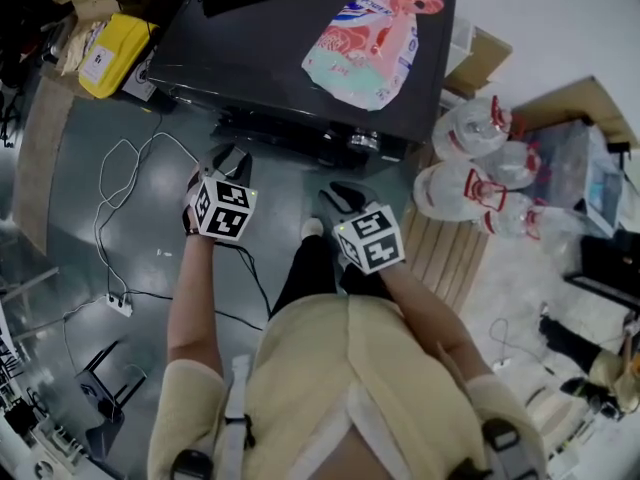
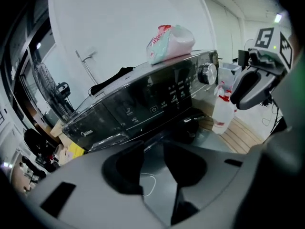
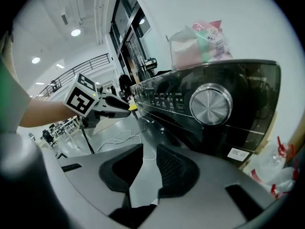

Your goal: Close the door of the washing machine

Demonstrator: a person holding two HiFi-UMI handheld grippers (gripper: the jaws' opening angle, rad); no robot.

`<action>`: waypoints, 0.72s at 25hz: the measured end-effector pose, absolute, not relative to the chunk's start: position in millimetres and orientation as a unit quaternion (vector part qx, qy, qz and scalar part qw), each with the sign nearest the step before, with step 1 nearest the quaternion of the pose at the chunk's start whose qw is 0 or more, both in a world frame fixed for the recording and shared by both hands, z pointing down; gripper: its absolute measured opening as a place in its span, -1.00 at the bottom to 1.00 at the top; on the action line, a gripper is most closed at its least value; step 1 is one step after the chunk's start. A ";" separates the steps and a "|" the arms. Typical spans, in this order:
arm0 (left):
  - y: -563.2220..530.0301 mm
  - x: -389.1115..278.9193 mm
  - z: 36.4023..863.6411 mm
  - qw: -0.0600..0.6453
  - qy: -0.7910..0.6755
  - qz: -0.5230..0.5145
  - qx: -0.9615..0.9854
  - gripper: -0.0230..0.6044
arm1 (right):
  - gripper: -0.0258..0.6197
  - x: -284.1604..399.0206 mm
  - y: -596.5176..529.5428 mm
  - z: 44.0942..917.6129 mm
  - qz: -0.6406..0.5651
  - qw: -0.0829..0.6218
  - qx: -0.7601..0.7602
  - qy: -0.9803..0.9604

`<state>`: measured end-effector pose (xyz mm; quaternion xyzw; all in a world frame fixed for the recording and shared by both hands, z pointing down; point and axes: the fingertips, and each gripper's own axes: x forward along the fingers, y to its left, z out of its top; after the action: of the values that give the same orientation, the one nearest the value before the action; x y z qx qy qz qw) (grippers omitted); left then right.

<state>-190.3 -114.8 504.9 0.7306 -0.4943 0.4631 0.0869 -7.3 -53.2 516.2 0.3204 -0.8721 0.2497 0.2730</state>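
washing machine door: dark bulge low on front, under control panel, near both grippers. latched or not, cannot tell.
left gripper: jaws spread, empty, floor cable in gap.
right gripper: jaws apart, nothing held.
likely best: press door's free edge with one jaw, steady, squarely, clear of dial.
head view alone shows bag on lid and bottles; door face only in gripper views.

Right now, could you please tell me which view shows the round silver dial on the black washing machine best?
The right gripper view: the round silver dial sits large and face-on. The left gripper view shows the dial small, side-on; the head view catches only its rim from above.
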 end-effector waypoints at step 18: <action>-56.4 -160.3 470.2 0.178 -0.534 0.389 0.729 -0.64 | -0.67 -0.2 -59.7 498.8 0.234 0.256 0.320 -0.882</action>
<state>-160.3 -56.4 470.2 0.7293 -0.5335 0.3894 0.1784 -0.2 -59.7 498.8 0.3204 -0.8816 0.2340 0.2555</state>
